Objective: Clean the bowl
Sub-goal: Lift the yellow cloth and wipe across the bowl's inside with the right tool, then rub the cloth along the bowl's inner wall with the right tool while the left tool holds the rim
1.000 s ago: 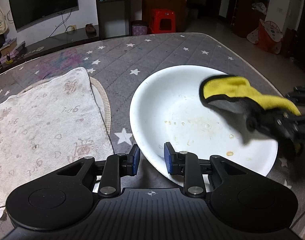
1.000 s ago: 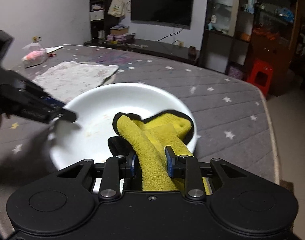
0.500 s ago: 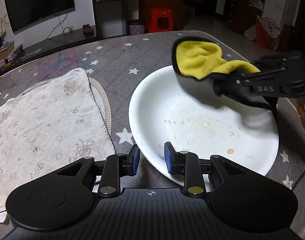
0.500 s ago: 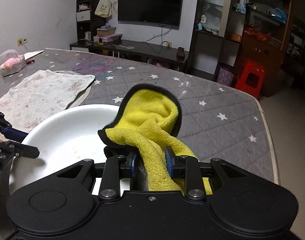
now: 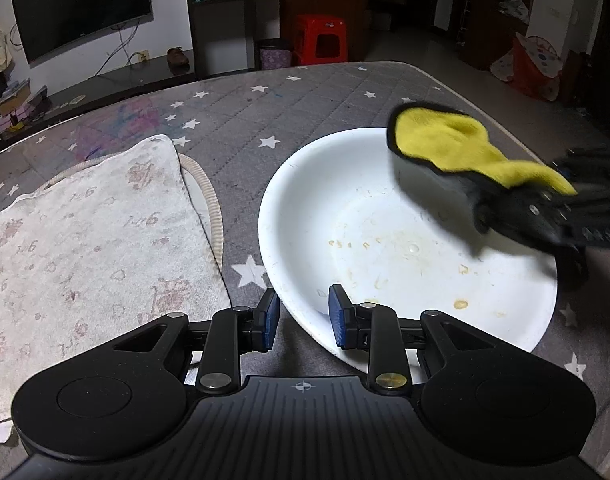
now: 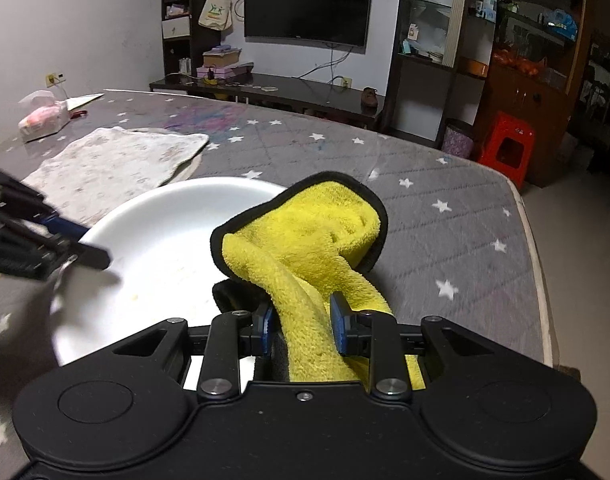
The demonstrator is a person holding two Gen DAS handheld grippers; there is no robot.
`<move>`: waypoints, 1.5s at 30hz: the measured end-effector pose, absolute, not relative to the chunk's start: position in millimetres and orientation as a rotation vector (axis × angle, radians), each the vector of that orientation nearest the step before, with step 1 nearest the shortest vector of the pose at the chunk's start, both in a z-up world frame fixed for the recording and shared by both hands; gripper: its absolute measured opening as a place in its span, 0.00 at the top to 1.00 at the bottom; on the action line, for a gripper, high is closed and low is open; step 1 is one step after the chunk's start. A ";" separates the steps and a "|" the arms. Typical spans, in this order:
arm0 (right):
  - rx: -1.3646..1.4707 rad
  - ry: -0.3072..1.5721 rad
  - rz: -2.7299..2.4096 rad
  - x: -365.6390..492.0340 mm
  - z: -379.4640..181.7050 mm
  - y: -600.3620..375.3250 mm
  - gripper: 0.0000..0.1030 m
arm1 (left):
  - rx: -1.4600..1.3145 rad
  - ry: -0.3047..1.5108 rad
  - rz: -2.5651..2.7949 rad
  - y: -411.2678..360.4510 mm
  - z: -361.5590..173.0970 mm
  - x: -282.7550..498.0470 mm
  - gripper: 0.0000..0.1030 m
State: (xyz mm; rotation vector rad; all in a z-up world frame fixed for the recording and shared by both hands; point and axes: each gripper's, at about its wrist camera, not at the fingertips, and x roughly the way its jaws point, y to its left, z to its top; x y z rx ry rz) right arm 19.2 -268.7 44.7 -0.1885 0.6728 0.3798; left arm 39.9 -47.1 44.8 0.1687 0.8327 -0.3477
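The right gripper [image 5: 561,216] is motion-blurred and cropped, its fingers hidden behind the yellow cloth [image 5: 457,148].

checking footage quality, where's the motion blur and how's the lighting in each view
Left wrist view: the right tool is smeared by motion, the bowl stays sharp, the room behind is dim. Right wrist view: the left tool and table edge blur, the yellow cloth stays crisp; fisheye bends both.
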 end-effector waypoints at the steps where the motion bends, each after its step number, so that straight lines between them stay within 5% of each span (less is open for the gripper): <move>1: -0.180 0.674 0.388 14.0 45.0 -268.7 0.71 | 0.172 0.830 -0.345 -47.0 44.7 39.1 0.71; 21: -0.090 0.685 0.602 -30.0 48.5 -233.9 0.71 | 0.177 0.811 -0.343 -36.2 52.6 27.1 0.74; 45: -0.108 0.715 0.642 73.1 48.9 -184.1 0.71 | 0.166 0.813 -0.366 -33.0 50.9 26.5 0.74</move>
